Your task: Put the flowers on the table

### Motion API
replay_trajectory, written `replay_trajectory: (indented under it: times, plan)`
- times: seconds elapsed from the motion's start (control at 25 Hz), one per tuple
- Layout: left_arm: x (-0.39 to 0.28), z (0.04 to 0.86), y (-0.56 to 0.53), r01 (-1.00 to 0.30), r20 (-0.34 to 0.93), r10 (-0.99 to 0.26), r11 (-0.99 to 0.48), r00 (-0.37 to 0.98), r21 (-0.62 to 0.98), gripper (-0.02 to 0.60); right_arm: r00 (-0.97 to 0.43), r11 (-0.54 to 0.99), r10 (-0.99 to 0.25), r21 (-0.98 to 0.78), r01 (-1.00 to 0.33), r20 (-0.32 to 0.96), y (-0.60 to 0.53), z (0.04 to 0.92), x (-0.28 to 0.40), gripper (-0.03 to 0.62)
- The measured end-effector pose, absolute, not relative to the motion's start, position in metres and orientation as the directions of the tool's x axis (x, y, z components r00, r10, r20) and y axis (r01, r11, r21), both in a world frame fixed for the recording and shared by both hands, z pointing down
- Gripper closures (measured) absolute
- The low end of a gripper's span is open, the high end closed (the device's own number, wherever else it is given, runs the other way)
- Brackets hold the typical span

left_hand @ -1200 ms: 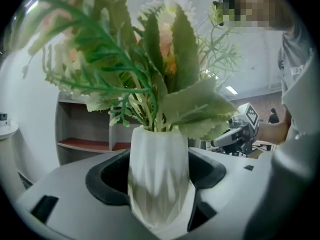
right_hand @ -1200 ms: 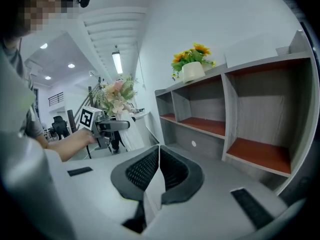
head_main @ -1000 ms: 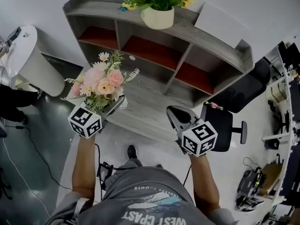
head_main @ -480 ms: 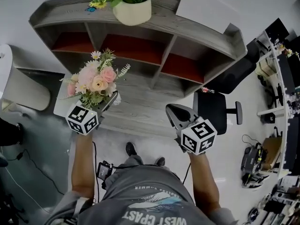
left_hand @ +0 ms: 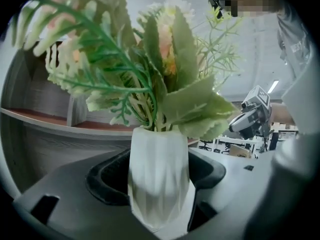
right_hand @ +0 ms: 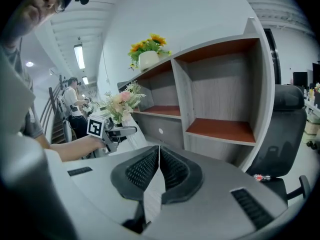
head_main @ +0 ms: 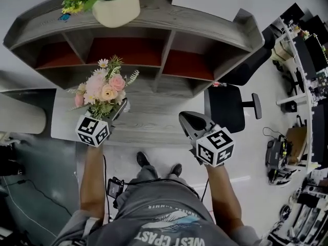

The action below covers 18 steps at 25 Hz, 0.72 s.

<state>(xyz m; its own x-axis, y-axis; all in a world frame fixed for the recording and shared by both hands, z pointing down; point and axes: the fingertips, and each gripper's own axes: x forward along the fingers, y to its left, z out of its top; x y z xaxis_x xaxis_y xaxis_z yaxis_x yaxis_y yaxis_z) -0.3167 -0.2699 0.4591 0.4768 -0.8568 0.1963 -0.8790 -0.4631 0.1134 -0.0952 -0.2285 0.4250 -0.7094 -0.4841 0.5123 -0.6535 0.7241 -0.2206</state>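
Left claw [head_main: 118, 113] clamped on white vase [left_hand: 159, 176], low on its body. Right claw [head_main: 190, 123] pressed together, empty, over the front edge. Flowers [head_main: 102, 85] held over surface [head_main: 159, 121], near its left front corner. Likely light but top-heavy; sprigs soft, vase smooth, maybe slippery and breakable. Grip the body, not the stems. Bare room mid-surface; left edge close. Shelf [head_main: 154, 22] stands behind and could catch blooms.

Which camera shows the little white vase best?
Left gripper view: the white vase fills the middle, held by the left tool. Head view: flowers mostly hide it. Right gripper view: tiny, far away.
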Motion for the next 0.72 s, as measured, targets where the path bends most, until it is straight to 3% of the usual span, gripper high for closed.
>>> replay_trajectory:
  times: [0.72]
  plan:
    - [-0.291,0.555,-0.315,-0.863,0.179,-0.844,-0.497,0.506,0.096,0.238,-0.623,0.64,-0.497,-0.23,-0.733,0.604,-0.231,0.481,-0.066,0.565]
